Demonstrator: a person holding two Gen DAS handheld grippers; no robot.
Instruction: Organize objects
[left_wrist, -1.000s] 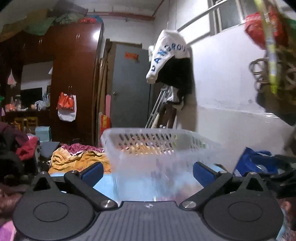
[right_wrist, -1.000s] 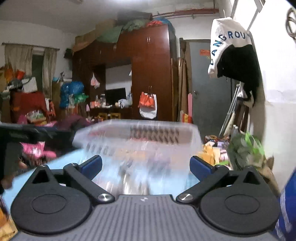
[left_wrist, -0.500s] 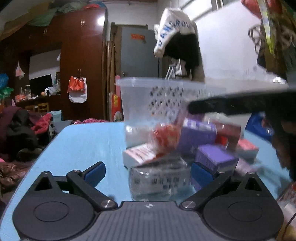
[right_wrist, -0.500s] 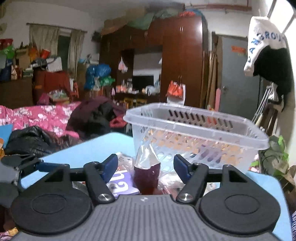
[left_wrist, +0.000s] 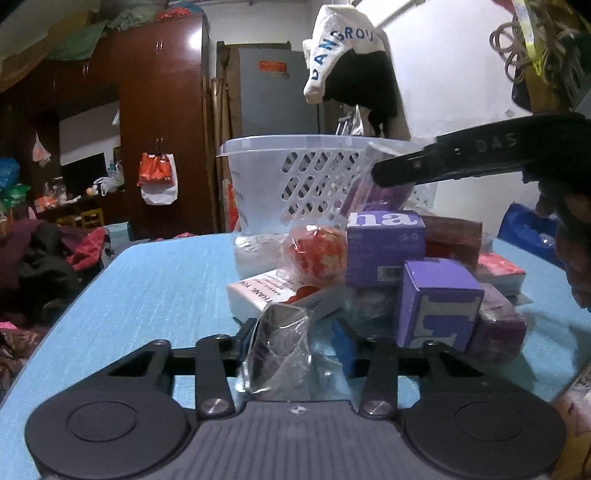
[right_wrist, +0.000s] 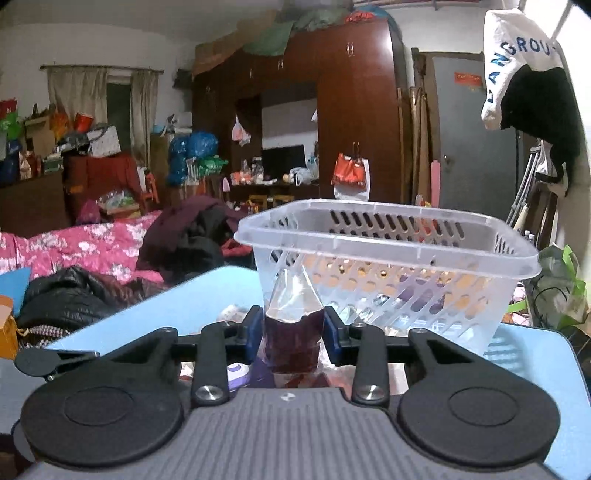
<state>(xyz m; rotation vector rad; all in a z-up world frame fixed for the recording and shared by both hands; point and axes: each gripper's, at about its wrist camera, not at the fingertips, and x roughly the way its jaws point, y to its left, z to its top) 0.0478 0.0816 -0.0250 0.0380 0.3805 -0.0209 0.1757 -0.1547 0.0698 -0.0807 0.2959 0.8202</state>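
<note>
A clear plastic basket (left_wrist: 295, 173) (right_wrist: 388, 273) stands on the blue table (left_wrist: 147, 295). In front of it lies a pile: purple boxes (left_wrist: 436, 306), a white box (left_wrist: 273, 295), a red wrapped ball (left_wrist: 317, 254) and wrapped packets. My left gripper (left_wrist: 295, 343) is shut on a clear-wrapped packet (left_wrist: 277, 350) at the pile's near edge. My right gripper (right_wrist: 293, 332) is shut on a dark maroon packet in clear wrap (right_wrist: 291, 332), held in front of the basket's near wall. The right gripper's arm shows in the left wrist view (left_wrist: 461, 158).
A dark wardrobe (right_wrist: 351, 122), a grey door (left_wrist: 273, 92) and hanging clothes (left_wrist: 351, 74) stand behind the table. A bed with pink bedding and dark clothes (right_wrist: 92, 254) lies to the left. Bags (right_wrist: 557, 291) sit to the right of the table.
Both grippers came down from the basket to the pile and closed. The left took the clear-wrapped packet, the right the maroon packet.
</note>
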